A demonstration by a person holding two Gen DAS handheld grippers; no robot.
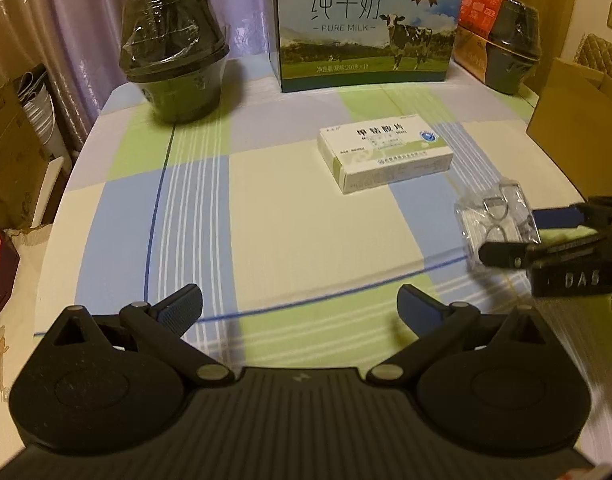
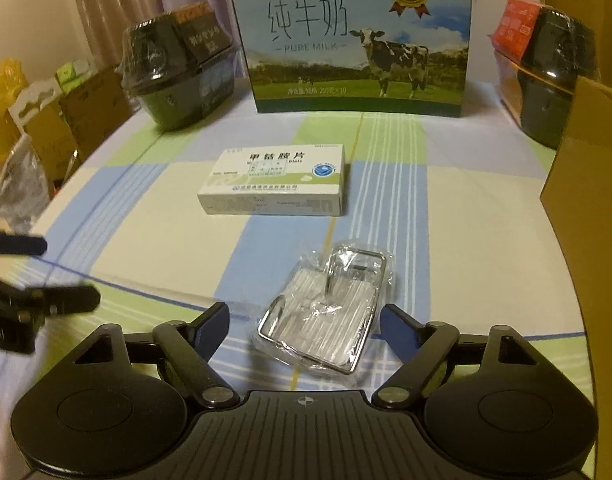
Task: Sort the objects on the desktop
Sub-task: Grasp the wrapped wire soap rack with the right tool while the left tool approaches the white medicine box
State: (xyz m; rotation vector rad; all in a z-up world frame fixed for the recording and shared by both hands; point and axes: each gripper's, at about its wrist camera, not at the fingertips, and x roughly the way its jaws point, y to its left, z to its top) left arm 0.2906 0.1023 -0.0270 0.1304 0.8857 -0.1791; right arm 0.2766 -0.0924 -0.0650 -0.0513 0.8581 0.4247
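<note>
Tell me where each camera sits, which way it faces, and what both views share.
Left wrist: on the left tool, low over the checked cloth, facing the milk carton; its own open fingers show below, and the right tool enters at the right edge.
Right wrist: on the right tool, facing the same way, fingers open around the clear packet; the left tool shows at left.
Shared: milk carton, pill box, clear packet, both black bowls.
</note>
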